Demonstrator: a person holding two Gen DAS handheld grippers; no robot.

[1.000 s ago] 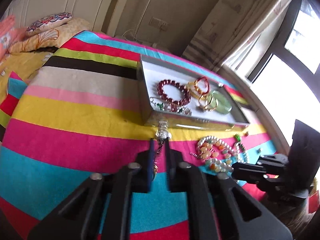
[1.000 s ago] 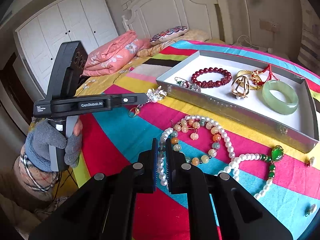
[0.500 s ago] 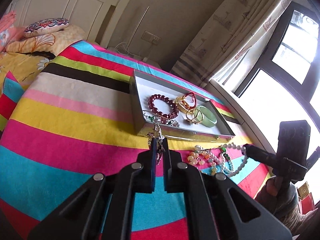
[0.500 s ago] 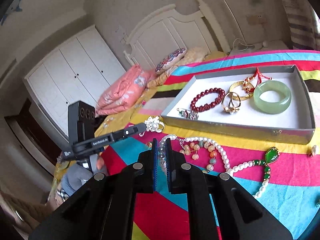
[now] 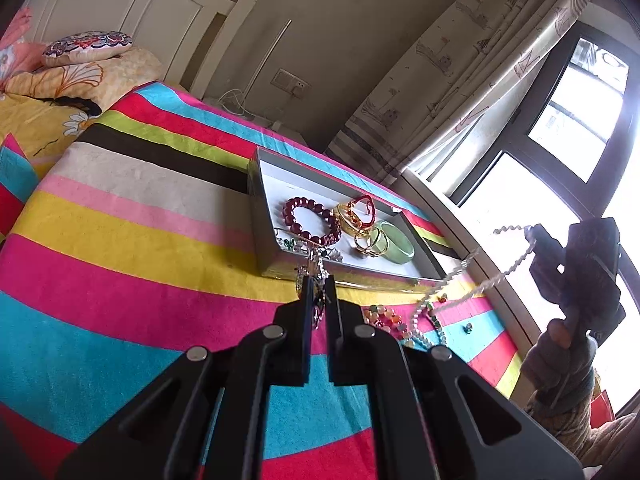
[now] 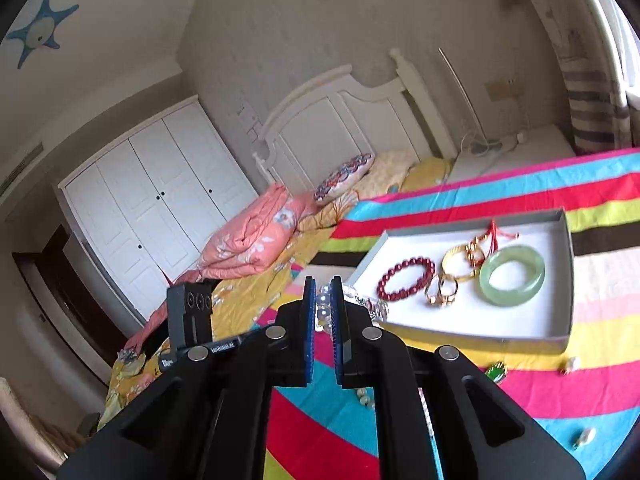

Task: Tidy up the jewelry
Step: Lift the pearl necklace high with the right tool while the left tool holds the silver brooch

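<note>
left wrist view shows your left gripper [image 5: 318, 280] clenched on a silver brooch [image 5: 310, 270] beside the tray [image 5: 256, 216]. your right gripper [image 6: 323, 292] pinches the pearl necklace [image 6: 323, 312], lifted so the strand hangs free for the tray.

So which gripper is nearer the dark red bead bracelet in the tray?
Left. The left gripper sits at the tray's near edge, just short of the bracelet; the right gripper is raised off to the side.

Beige walls, white headboard [image 6: 340, 116], white wardrobe [image 6: 160, 184], curtained bright window [image 5: 560, 120], striped bedspread [image 5: 120, 240]
</note>
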